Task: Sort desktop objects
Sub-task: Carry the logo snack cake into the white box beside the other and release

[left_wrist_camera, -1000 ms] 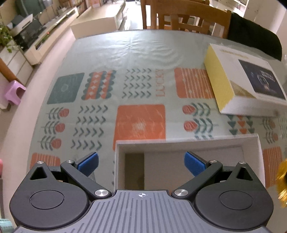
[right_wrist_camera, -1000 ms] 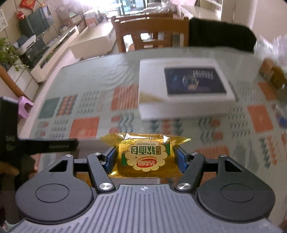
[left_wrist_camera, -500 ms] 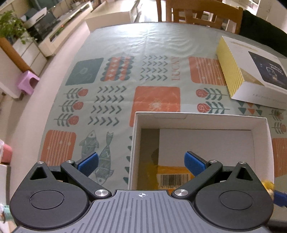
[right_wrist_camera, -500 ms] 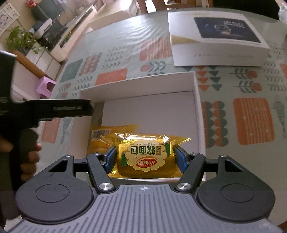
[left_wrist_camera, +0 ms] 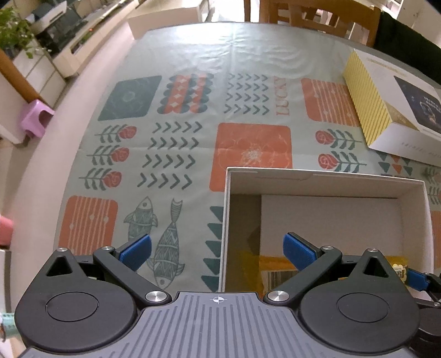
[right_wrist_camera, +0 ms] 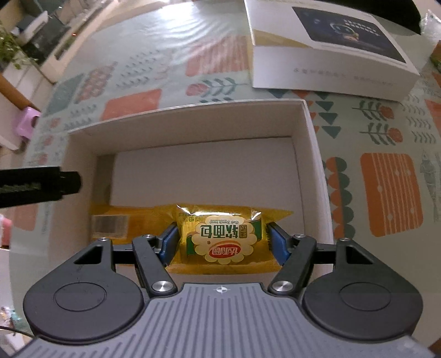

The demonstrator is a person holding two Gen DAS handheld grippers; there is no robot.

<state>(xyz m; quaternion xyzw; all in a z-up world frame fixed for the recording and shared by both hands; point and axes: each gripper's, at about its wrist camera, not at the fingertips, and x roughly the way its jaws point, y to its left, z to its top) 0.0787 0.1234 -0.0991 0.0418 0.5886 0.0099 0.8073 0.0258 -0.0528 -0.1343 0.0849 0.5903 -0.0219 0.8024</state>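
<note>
An open white cardboard box (right_wrist_camera: 311, 143) stands on the patterned tablecloth; it also shows in the left wrist view (left_wrist_camera: 325, 179). My right gripper (right_wrist_camera: 223, 242) is shut on a yellow bread packet (right_wrist_camera: 220, 236), held low inside the box near its front. Another yellow packet (right_wrist_camera: 115, 220) with a barcode lies on the box floor to its left, also seen in the left wrist view (left_wrist_camera: 275, 271). My left gripper (left_wrist_camera: 217, 250) is open and empty, straddling the box's left wall.
A closed white and yellow gift box (right_wrist_camera: 325, 52) lies beyond the open box; it also shows in the left wrist view (left_wrist_camera: 386, 110). Wooden chairs (left_wrist_camera: 317, 16) stand at the table's far edge. A purple stool (left_wrist_camera: 35, 117) is on the floor at left.
My right gripper has carried the bread packet over the table and down into the white box. My left gripper has shifted slightly near the box's left wall, still open.
</note>
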